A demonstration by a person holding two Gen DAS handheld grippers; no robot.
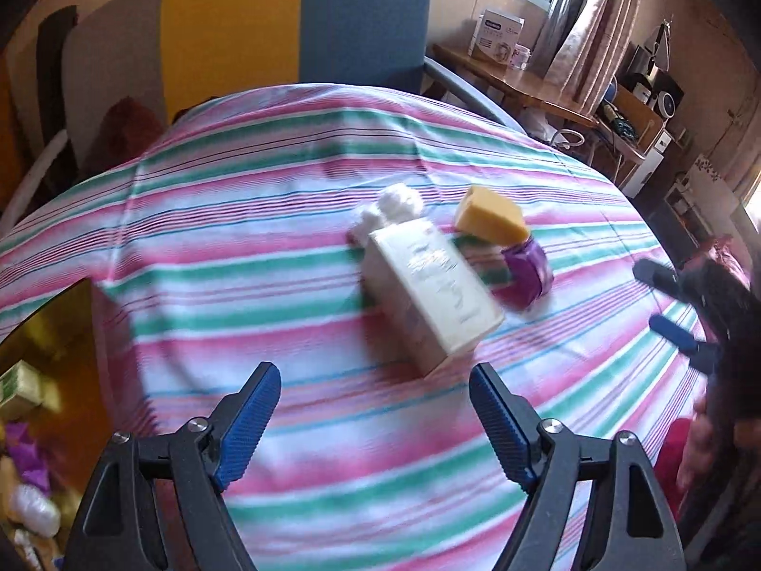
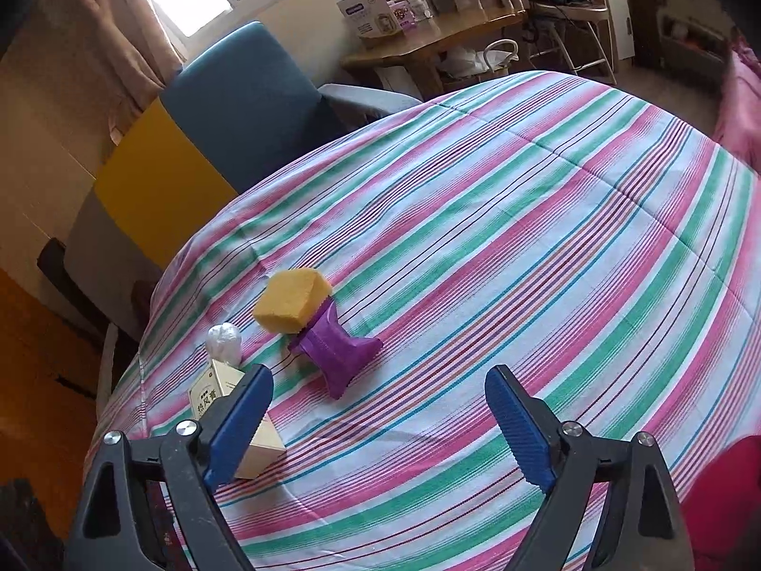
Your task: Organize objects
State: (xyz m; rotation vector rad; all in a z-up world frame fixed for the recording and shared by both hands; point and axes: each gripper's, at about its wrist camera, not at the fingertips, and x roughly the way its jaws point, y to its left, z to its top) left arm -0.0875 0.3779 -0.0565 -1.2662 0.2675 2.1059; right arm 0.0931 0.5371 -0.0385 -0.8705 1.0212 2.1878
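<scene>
Jaws of both grippers stand apart and empty above the striped surface, where a cream box carries unreadable Chinese characters.

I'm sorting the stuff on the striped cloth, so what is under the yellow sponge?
The yellow sponge rests tilted on one end of the purple packet, which lies on the striped cloth. The part of the packet under the sponge is covered, so anything else beneath cannot be seen.

Both wrist cameras look steeply down, close above the pink-and-green striped cloth; both views share the yellow sponge block mid-frame.
</scene>
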